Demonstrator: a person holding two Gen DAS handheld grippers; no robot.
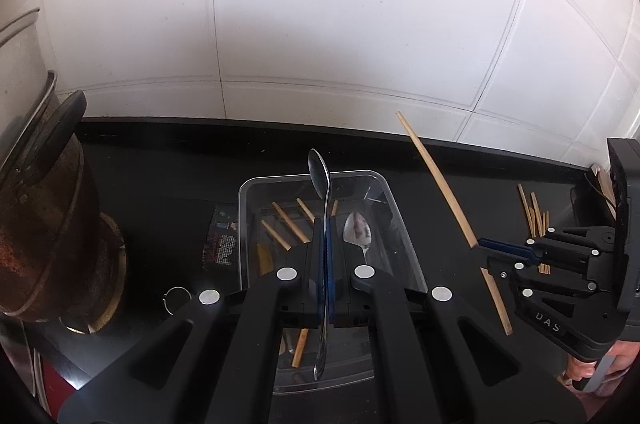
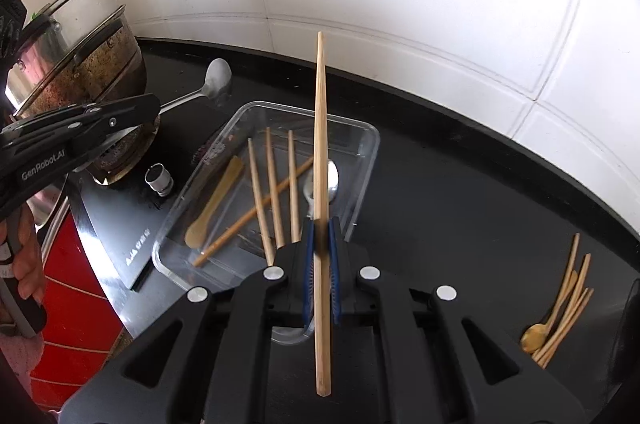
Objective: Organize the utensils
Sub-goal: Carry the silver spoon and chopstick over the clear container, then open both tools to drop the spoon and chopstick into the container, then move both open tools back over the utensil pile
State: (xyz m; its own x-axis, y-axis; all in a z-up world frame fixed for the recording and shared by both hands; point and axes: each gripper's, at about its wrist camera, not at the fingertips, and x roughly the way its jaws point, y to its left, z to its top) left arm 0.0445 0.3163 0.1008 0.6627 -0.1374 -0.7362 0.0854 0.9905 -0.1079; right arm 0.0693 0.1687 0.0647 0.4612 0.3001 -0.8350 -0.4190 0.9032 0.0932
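Note:
My left gripper [image 1: 327, 226] is shut on a metal spoon [image 1: 319, 176], whose bowl points away over the clear plastic tray [image 1: 248, 192]. In the tray lie several wooden chopsticks [image 2: 272, 184], a wooden spoon [image 2: 216, 208] and a second metal spoon [image 1: 358, 230]. My right gripper [image 2: 320, 238] is shut on a single long wooden chopstick [image 2: 320, 128], held above the tray's near right corner [image 2: 368, 144]. The left wrist view shows the right gripper [image 1: 482, 249] to the right with its chopstick [image 1: 440, 184]. The right wrist view shows the left gripper [image 2: 152, 104] with its spoon [image 2: 218, 80].
A pile of wooden chopsticks and a wooden spoon [image 2: 560, 312] lies on the black counter right of the tray. A scorched pot [image 2: 88, 72] stands on a burner at the left, with a small metal cap [image 2: 160, 180] near it. A white tiled wall rises behind. A hand [image 2: 24, 264] holds the left gripper.

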